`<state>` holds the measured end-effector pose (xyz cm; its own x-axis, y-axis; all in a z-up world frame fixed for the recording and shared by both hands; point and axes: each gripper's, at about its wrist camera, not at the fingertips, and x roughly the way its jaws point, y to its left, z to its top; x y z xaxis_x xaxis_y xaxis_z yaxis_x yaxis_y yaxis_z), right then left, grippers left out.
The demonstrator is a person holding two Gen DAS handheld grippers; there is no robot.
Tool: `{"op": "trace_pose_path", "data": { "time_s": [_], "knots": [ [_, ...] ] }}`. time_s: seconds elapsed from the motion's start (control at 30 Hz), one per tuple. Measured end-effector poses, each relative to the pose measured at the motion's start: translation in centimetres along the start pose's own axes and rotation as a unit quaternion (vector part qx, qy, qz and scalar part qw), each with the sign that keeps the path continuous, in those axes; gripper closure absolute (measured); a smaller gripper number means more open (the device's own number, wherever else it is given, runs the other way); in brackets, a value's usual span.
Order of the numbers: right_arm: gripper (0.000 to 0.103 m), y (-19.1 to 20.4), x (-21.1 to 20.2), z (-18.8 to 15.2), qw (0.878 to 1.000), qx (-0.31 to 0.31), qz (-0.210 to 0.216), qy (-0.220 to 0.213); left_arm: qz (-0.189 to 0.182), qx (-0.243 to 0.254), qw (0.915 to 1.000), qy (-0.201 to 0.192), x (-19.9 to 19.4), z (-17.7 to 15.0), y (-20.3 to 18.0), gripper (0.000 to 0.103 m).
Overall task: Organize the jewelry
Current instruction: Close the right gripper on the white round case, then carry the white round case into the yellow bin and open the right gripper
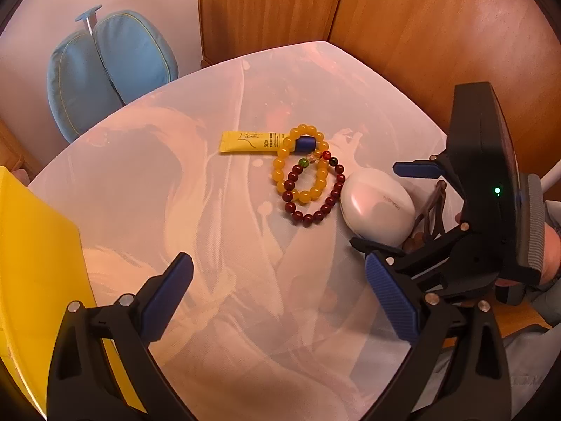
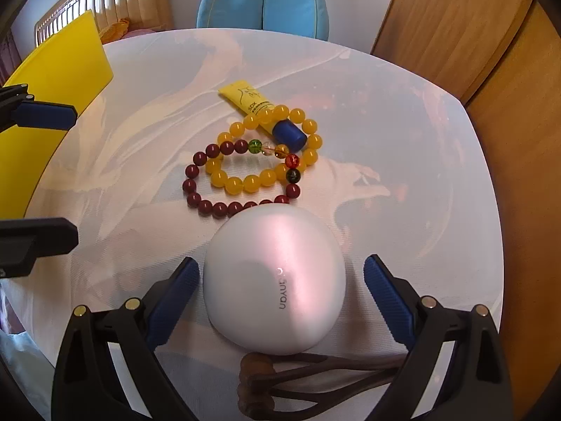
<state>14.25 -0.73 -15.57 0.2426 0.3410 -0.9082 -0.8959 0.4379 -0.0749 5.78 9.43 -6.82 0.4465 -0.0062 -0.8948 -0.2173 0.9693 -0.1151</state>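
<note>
the round white table with a faint swirled print (image 2: 403,210) carries all items. landmark: the smooth white oval plastic case (image 2: 275,280), lying closed near the table edge closest to the right gripper.

right gripper (image 2: 280,293): fingers spread wide, one blue ribbed pad on each side of the white case. the left pad sits just beside the case wall; whether it touches cannot be told. the right pad stands apart from the case. nothing is pinched.

left gripper (image 1: 280,294): fingers spread wide over bare table, well apart from the case, holding nothing.

dark red round-bead bracelet with green and clear accent beads (image 2: 242,179): lies flat directly beyond the case, its nearest beads touching or just beside the case rim.

yellow amber-like round-bead bracelet (image 2: 270,151): lies beyond the case, overlapping the red bracelet.

yellow squeeze tube with a blue cap (image 2: 266,112): farther beyond the case, its cap end inside the yellow bracelet's loop.

dark brown wooden object with thin prongs (image 2: 298,375): on the near side of the case, under the right gripper.

flat yellow board (image 2: 45,105): well apart from the case, at the table's left edge.
</note>
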Motion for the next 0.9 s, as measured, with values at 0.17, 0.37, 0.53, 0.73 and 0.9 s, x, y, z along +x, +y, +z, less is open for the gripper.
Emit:
{"op": "trace_pose_path", "data": {
  "time_s": [0.17, 0.37, 0.53, 0.73, 0.9],
  "knots": [
    [0.024, 0.0, -0.1, -0.2, 1.0, 0.007, 0.013, 0.002, -0.006, -0.002, 1.0, -0.006, -0.7, -0.2, -0.1, 0.007],
    [0.024, -0.7, -2.0, -0.1, 0.999, 0.032, 0.024, -0.016, 0.0, -0.006, 0.9999, -0.015, -1.8, -0.3, -0.3, 0.007],
    [0.024, -0.9, -5.3, 0.2, 0.997, 0.033, 0.033, -0.054, 0.008, -0.004, 0.9995, -0.031, -3.5, -0.2, -0.9, 0.007],
    [0.024, 1.4, -8.8, 1.1, 0.992, 0.009, 0.071, -0.104, 0.046, -0.025, 0.9961, -0.072, -8.4, -1.5, 0.1, 0.007],
    [0.024, 4.5, -12.2, 3.3, 0.98, -0.006, 0.128, -0.152, 0.119, -0.056, 0.9885, -0.075, -13.1, -4.6, 3.2, 0.007]
  ]
}}
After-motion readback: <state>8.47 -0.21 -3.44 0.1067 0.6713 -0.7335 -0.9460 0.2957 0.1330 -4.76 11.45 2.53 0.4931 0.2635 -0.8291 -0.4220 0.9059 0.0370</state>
